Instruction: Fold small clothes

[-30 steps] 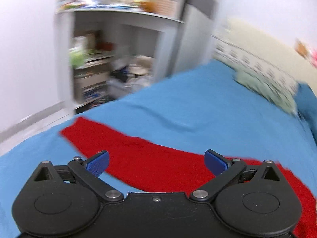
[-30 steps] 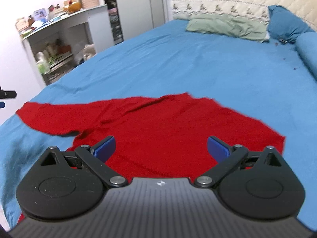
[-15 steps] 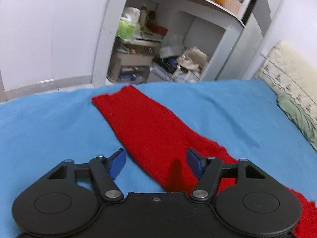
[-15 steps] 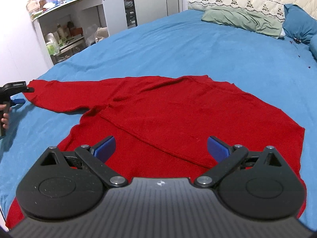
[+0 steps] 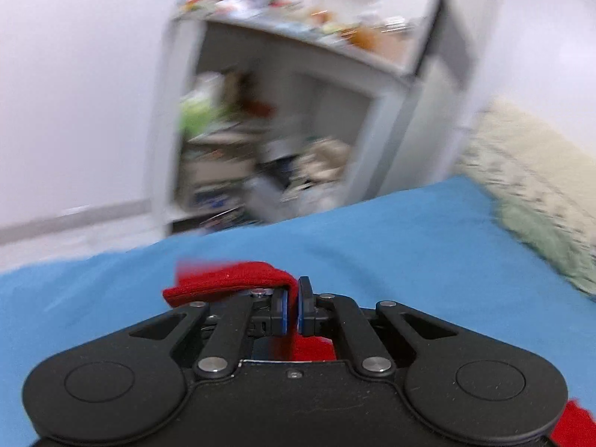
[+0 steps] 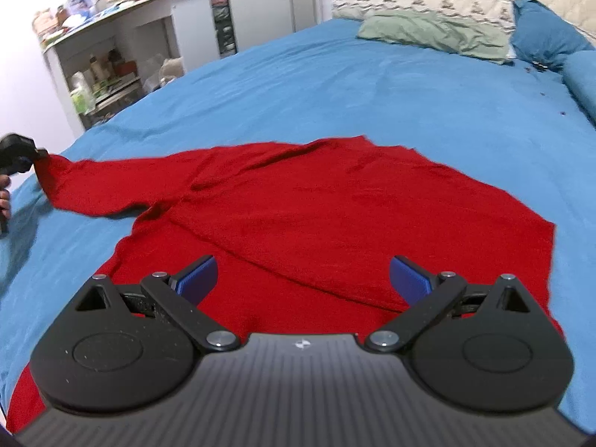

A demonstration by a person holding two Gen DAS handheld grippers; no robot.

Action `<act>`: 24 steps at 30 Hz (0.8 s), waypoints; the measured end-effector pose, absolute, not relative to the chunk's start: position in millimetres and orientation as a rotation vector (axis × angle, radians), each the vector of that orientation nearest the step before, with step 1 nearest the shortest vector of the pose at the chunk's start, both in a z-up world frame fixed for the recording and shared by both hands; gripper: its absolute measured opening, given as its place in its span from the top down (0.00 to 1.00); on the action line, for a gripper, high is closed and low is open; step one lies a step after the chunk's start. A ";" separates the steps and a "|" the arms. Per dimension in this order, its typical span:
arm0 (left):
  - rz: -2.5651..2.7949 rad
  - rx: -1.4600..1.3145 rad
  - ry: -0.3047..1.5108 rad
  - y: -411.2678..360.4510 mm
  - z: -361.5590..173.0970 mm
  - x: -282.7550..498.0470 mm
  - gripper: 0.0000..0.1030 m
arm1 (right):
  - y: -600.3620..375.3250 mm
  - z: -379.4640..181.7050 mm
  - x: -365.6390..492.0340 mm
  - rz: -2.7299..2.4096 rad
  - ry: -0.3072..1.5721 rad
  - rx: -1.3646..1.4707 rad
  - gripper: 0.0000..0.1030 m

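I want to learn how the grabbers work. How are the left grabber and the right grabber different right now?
The left gripper is pinched shut on the cuff of the red sweater's sleeve; the right gripper is wide open, gripping nothing. The left one is at the sleeve's end, near the edge of the blue bed; the right one is over the sweater's body. Both have blue pads and black frames.

Blurred shelves and cut-off cloth

In your left wrist view the shelf unit (image 5: 283, 119) and its clutter are smeared beyond telling, and the headboard (image 5: 529, 171) at the bed's far edge is blurred too. The gripper body hides most of the red sweater (image 5: 227, 279). In your right wrist view the sweater's near hem sits behind the gripper body, and the left gripper (image 6: 35, 154) is cut by the picture's left edge.
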State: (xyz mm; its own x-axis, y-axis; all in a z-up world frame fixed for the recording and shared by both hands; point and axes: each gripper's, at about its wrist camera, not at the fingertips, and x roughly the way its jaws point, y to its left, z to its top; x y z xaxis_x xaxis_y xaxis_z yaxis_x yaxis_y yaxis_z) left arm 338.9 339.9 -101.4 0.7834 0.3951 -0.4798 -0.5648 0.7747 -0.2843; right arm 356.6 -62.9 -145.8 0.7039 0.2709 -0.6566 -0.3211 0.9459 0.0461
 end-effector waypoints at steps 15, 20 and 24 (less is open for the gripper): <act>-0.246 -0.136 0.547 -2.6 -122.0 422.5 0.96 | -135.8 -145.9 329.5 -0.065 0.661 0.038 0.00; -0.298 -0.054 0.667 -37.8 -173.4 420.3 0.96 | -148.1 -163.6 329.3 -0.111 0.700 0.062 0.00; -0.320 -0.048 0.684 -29.0 -176.7 414.8 0.86 | -145.3 -172.5 334.4 -0.101 0.710 0.059 0.00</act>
State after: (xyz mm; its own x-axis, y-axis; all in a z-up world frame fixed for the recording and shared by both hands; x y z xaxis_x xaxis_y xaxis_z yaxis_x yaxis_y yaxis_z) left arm 414.8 -29.0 -176.7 0.7283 -0.3061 -0.6131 0.2749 0.9501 -0.1477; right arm 334.4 -145.3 -172.5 0.7540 -0.0721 -0.6528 0.1123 0.9935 0.0199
